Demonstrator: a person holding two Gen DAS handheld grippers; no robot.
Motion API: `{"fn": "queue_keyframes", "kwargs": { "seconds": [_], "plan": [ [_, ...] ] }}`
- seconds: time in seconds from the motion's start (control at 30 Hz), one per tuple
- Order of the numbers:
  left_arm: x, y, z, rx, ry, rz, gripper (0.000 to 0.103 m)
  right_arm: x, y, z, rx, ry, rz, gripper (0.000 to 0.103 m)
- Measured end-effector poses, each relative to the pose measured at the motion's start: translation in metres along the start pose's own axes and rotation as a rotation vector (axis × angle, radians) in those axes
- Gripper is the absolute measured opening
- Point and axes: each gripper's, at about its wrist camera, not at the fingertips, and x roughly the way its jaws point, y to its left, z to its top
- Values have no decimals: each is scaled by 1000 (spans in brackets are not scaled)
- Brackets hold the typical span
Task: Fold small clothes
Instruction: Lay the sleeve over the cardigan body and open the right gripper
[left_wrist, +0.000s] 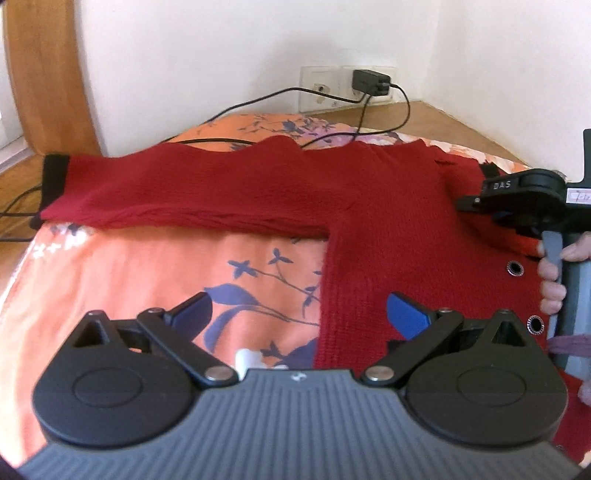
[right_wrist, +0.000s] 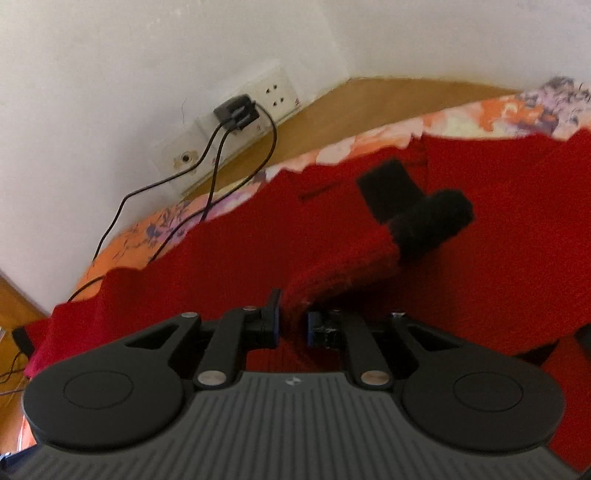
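A small red knitted sweater (left_wrist: 388, 221) lies spread on an orange floral cloth (left_wrist: 147, 266). One sleeve (left_wrist: 177, 192) stretches out to the left and ends in a black cuff (left_wrist: 53, 181). My left gripper (left_wrist: 299, 314) hovers open over the sweater's lower left edge with nothing between its fingers. In the right wrist view, my right gripper (right_wrist: 293, 321) is shut on the other red sleeve (right_wrist: 340, 266), lifted above the sweater body (right_wrist: 221, 258); its black cuff (right_wrist: 432, 218) points away from me. The right gripper's body (left_wrist: 532, 195) and a hand show at the right edge of the left wrist view.
Black cables (left_wrist: 280, 136) run from a charger (left_wrist: 371, 83) in a wall socket across the far edge of the cloth. A wooden surface (left_wrist: 424, 118) lies beyond it by the white wall. A wooden panel (left_wrist: 48, 74) stands at the left.
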Motion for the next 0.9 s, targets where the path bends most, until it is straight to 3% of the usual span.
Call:
{"fn": "queue_keyframes", "kwargs": {
  "seconds": [0.13, 0.2, 0.27, 0.43, 0.63, 0.9],
  "plan": [
    [1, -11, 4, 32, -35, -18, 103, 0, -8, 1, 5, 43, 76, 39],
    [2, -19, 8, 56, -40, -42, 103, -11, -11, 5, 20, 71, 101, 52],
    [4, -28, 14, 80, -48, -57, 103, -31, -13, 5, 5, 79, 115, 58],
    [8, -52, 26, 148, -77, -113, 103, -88, -29, -3, -17, 80, 97, 64],
    [27, -90, 41, 205, -13, -173, 103, -153, -63, -10, 60, 36, 7, 67],
    [38, -148, 56, 343, -31, -220, 103, -202, -110, -17, 129, -18, -133, 72]
  ]
}}
